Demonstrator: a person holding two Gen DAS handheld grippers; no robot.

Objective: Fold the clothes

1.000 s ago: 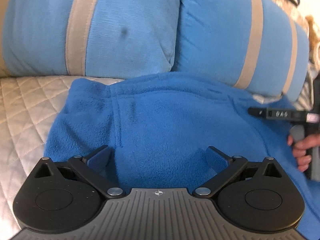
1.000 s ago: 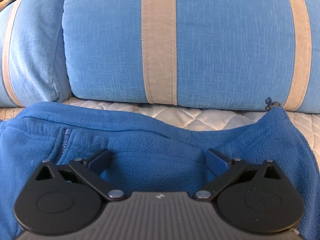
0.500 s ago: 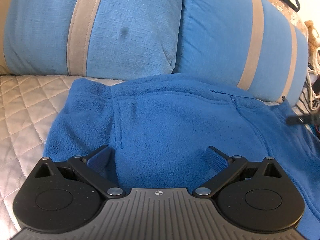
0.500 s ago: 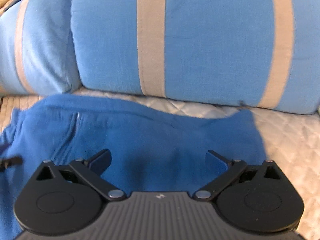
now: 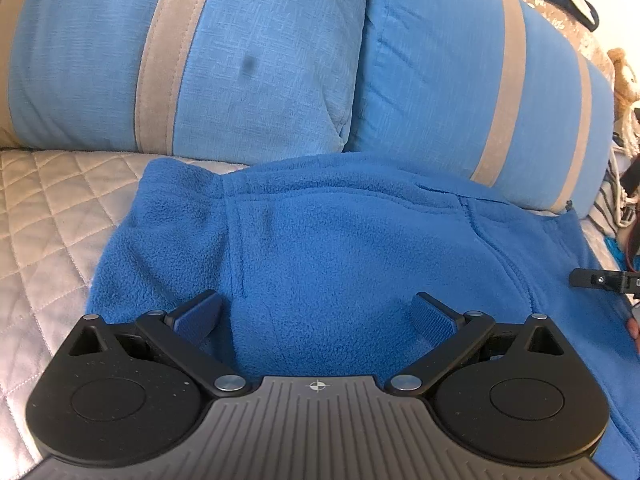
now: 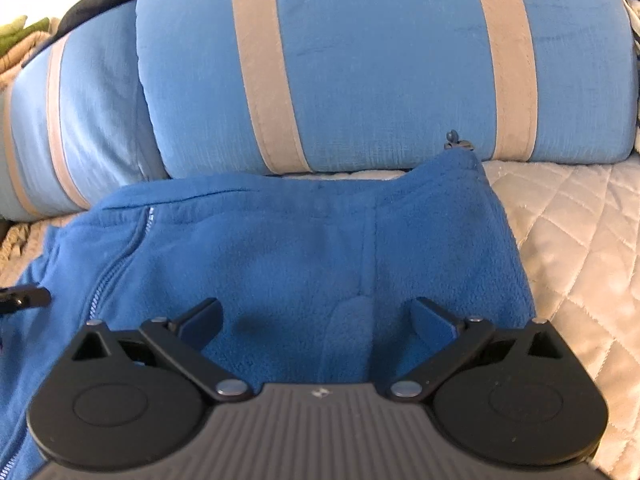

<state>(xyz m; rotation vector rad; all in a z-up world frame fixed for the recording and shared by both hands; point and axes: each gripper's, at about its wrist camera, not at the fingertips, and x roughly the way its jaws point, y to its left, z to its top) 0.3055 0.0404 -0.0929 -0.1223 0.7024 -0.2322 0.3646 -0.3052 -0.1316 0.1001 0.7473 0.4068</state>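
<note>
Item 1, blue fleece garment [image 5: 340, 248]: lying spread on a quilted cream bedcover [image 5: 52, 216], directly ahead of and beneath both tongs. A seam is running away from the left tongs; a zipper [image 6: 116, 268] is showing ahead and to the left of the right tongs, with a small zip pull [image 6: 456, 145] sticking up at the garment's far right corner.

Item 2, left gripper [image 5: 316, 316]: jaws standing wide apart, gripping nothing, hovering over the garment's near part with fleece filling the gap between the fingers [image 5: 198, 314].

Item 3, right gripper [image 6: 316, 316]: jaws likewise spread wide, holding nothing, fleece lying between and below them. In the left wrist view its black tip is appearing at the far right edge, over the garment.

Item 4, blue pillows with beige stripes [image 5: 248, 56]: standing upright beyond the garment, its far edge lying just against their bases. One pillow [image 6: 380, 60] is filling the view ahead of the right tongs.

Item 5, bedcover: showing bare to the left of the left tongs and to the right of the right tongs.
</note>
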